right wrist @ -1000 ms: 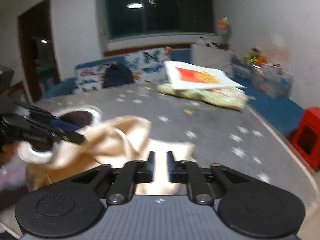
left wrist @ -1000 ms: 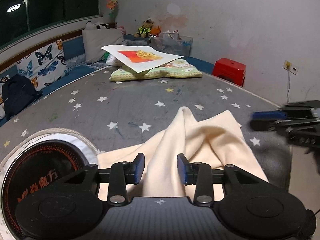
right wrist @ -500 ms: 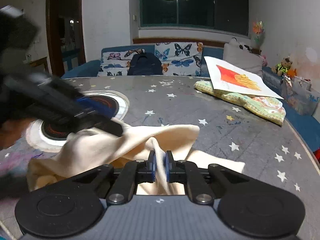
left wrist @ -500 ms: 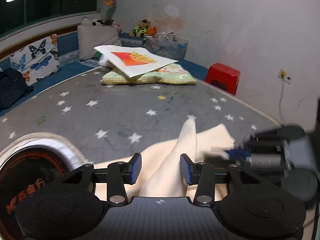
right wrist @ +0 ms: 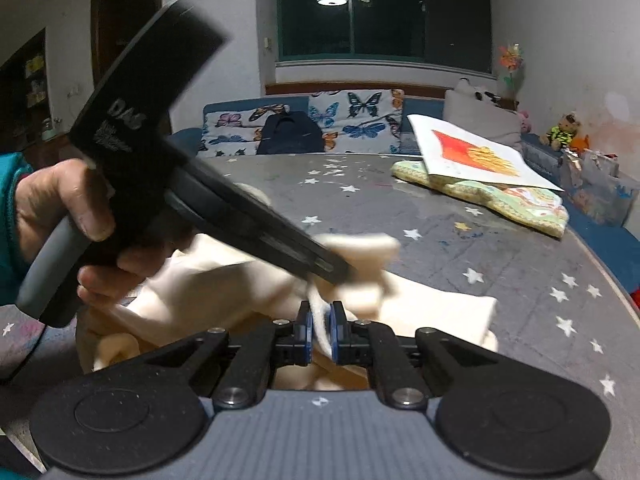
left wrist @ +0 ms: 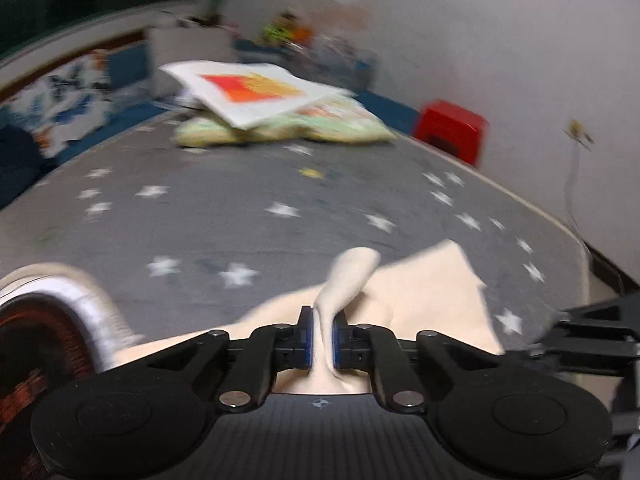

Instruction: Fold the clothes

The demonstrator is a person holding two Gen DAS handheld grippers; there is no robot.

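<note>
The cream garment (left wrist: 424, 292) lies crumpled at the near edge of the grey star-patterned surface (left wrist: 248, 208), partly lifted off it at two pinched folds. The left gripper (left wrist: 320, 340) has its blue-padded fingers (left wrist: 305, 338) drawn in on a raised ridge of the fabric, which stands up between them and curls over just beyond the tips. The right gripper (right wrist: 320, 338) likewise has its fingers (right wrist: 306, 336) closed on a narrow fold of the same garment (right wrist: 432, 312).

In the right wrist view the left gripper (right wrist: 336, 270) crosses the frame diagonally, held by the person's left hand (right wrist: 68, 216) at a grey handle, with a teal sleeve (right wrist: 8, 216) at the frame edge; its tips meet the cloth just above the right gripper's fingers. In the left wrist view the right gripper (left wrist: 552, 326) enters from the right edge, blurred, beside the cloth's right border.

A round white-rimmed mat (left wrist: 60, 320) with a dark centre sits at the left, just beside the garment. Far across the surface lies a pastel cushion (right wrist: 504, 200) under a white sheet (right wrist: 476, 156) bearing a red and yellow print. A red stool (left wrist: 450, 130) stands beyond the surface edge, near the wall.
</note>
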